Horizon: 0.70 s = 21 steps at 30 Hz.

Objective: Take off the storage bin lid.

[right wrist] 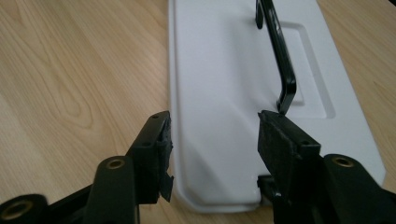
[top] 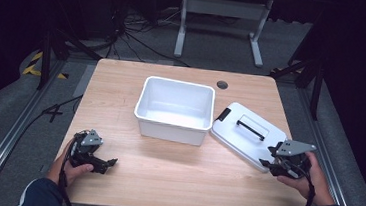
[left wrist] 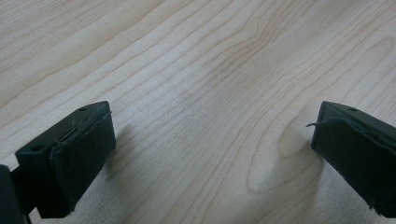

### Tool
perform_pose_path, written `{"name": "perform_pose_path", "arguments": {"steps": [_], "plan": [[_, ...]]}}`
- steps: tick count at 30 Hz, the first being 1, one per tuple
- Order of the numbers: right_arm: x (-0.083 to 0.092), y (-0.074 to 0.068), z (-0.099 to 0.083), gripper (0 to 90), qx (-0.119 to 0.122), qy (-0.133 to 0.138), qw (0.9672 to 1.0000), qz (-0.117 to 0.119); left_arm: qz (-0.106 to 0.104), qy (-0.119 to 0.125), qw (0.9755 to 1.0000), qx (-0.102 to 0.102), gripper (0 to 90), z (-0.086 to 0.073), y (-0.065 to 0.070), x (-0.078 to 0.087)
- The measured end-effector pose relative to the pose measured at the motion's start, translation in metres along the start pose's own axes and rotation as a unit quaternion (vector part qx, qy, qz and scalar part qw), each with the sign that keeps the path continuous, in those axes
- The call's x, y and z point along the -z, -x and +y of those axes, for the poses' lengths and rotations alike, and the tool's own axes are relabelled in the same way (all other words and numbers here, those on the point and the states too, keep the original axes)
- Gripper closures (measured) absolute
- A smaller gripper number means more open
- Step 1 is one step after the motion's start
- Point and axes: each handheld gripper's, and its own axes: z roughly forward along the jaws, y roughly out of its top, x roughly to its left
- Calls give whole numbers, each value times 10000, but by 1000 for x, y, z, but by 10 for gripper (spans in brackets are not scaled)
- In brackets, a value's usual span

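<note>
Right gripper (right wrist: 212,149), fingers parted, straddled near corner of flat white plastic lid (right wrist: 243,93); nothing clamped. Best squeeze the rim squarely, clear of black handle (right wrist: 280,60) at one o'clock. Left gripper (left wrist: 210,154), fingers released, idled on wooden counter (left wrist: 196,70).

Lid (top: 248,134): white plastic, rectangular with rounded corners, one black bar handle (top: 250,127) standing over a shallow recess in its top (right wrist: 299,70). Lies flat, handle side up, on the wooden table at the right, turned askew, its near left corner just beside the open white bin (top: 175,107).
</note>
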Motion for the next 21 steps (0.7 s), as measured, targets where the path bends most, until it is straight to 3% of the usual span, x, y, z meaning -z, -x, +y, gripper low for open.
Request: {"name": "perform_pose_path", "arguments": {"steps": [8,10,17,21], "plan": [[-1,-19,-37,418,-144,18,9999,-80,2,23,10000,4,1,0,0,0],[-1,-22,-46,412,-340,90,9994,-27,0,-7,10000,-6,1,0,0,0],[-7,-28,-66,352,-667,96,9977,23,-13,-19,10000,51,1,0,1,0],[-9,-26,-74,326,-957,312,9949,43,-16,-20,10000,52,1,0,1,0]]}}
